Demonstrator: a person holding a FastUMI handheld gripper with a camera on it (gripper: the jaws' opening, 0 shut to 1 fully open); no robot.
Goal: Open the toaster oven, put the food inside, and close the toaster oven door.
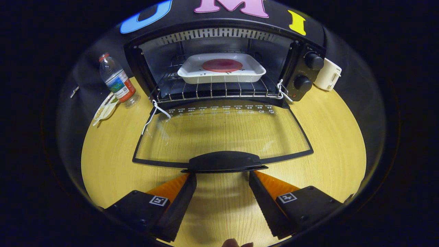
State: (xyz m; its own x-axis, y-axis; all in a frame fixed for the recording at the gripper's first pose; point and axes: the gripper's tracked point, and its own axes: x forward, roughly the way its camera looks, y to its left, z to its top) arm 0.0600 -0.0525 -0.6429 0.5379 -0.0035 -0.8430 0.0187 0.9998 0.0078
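Note:
A black toaster oven (219, 61) stands at the back of the wooden table with its glass door (223, 132) folded down flat toward me. On the wire rack (212, 90) inside rests a white rectangular dish (222, 72) holding a round red slice of food (222, 65). The door's black handle (224, 162) lies just ahead of my fingertips. My gripper (223, 175) is open, its tips right under the handle's near edge, one to each side, with bare table between the fingers.
A plastic water bottle (118, 81) stands left of the oven, with a small wrapped item (105, 109) at its foot. A white mug-like container (328, 74) sits right of the oven by its two knobs (308, 72). White cords (155, 111) hang at the hinges.

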